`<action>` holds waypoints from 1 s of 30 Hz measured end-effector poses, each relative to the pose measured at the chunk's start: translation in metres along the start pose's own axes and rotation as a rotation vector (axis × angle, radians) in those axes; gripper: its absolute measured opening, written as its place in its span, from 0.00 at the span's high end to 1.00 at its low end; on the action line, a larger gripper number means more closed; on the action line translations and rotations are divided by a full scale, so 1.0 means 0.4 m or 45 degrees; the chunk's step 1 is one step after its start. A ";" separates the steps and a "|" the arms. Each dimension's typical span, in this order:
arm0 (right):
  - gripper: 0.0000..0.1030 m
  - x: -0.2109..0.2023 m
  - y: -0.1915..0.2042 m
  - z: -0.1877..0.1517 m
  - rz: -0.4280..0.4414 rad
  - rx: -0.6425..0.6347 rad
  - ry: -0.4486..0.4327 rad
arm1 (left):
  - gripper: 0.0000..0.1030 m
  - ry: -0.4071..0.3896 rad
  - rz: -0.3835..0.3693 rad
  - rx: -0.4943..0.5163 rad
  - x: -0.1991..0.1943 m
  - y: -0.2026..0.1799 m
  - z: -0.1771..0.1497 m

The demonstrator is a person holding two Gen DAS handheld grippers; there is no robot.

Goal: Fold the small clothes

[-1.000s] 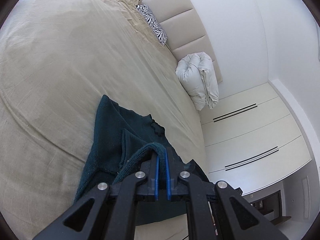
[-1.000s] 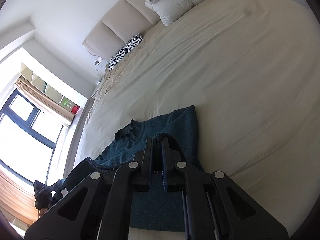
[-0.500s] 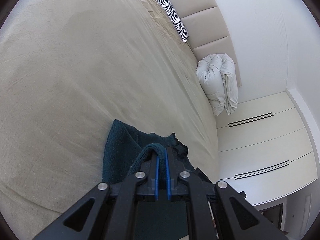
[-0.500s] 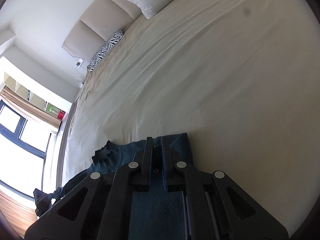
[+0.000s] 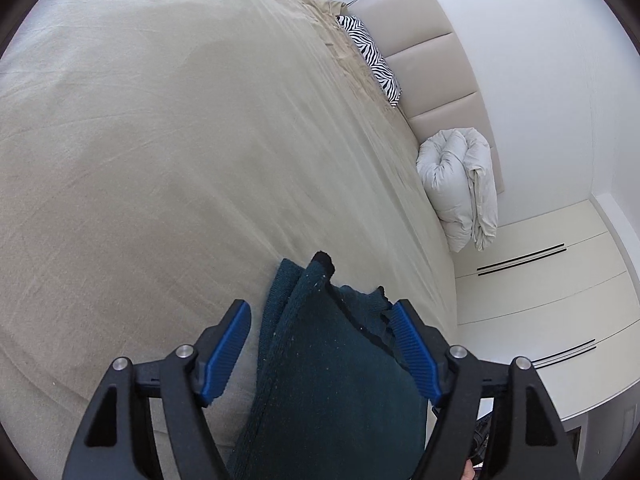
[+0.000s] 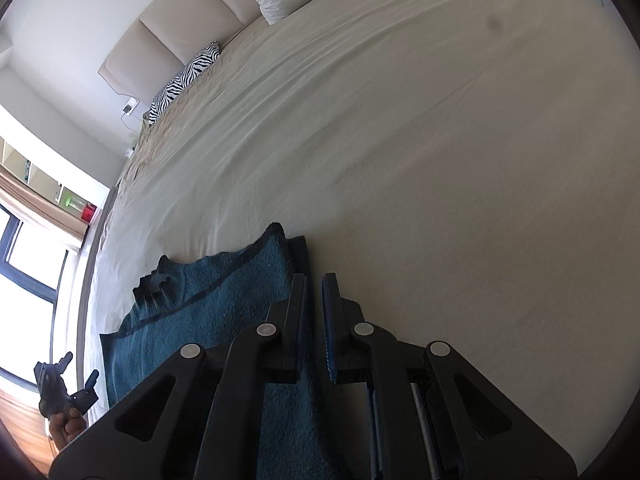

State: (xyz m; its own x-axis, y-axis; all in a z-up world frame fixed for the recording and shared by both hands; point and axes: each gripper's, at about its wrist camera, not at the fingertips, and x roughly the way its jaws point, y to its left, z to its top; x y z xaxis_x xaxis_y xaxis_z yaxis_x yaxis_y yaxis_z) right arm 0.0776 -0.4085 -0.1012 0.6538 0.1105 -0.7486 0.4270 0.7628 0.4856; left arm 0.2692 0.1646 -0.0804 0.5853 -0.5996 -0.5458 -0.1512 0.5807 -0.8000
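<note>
A dark teal knitted sweater lies folded near the front edge of the beige bed. My left gripper has its jaws opening. The blue pads stand wide on either side of the sweater's folded edge and do not press on it. In the right wrist view the sweater spreads to the left, its ribbed collar towards the window. My right gripper is shut on the sweater's right edge, low over the sheet. The left gripper shows small at the bottom left, in a hand.
A zebra-print pillow and a rolled white duvet lie by the padded headboard. White wardrobe doors stand past the bed's right edge. A window with a blind is at the left.
Both grippers came down towards the bed with the sweater. The left jaws, shut on a fold before, have spread and let it go. The right jaws stay shut.
</note>
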 end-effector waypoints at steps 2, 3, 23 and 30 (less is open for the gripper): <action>0.92 -0.007 0.011 -0.032 -0.029 -0.050 0.019 | 0.27 -0.003 0.030 0.057 -0.021 -0.008 -0.027; 0.92 -0.012 0.016 -0.049 -0.039 -0.070 0.024 | 0.27 0.002 0.052 0.089 -0.027 -0.012 -0.046; 0.37 -0.188 0.020 -0.246 -0.086 -0.224 -0.023 | 0.70 0.048 0.356 0.424 -0.036 0.014 -0.281; 0.71 -0.163 0.036 -0.297 -0.138 -0.331 0.032 | 0.80 0.063 0.489 0.596 -0.011 -0.022 -0.314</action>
State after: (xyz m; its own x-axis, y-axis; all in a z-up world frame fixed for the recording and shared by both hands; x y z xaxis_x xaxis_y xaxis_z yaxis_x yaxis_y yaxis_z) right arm -0.0331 -0.3290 -0.0992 0.5956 0.0326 -0.8026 0.3170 0.9085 0.2722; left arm 0.1680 0.0932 -0.1021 0.5186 -0.3177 -0.7938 0.0286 0.9343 -0.3553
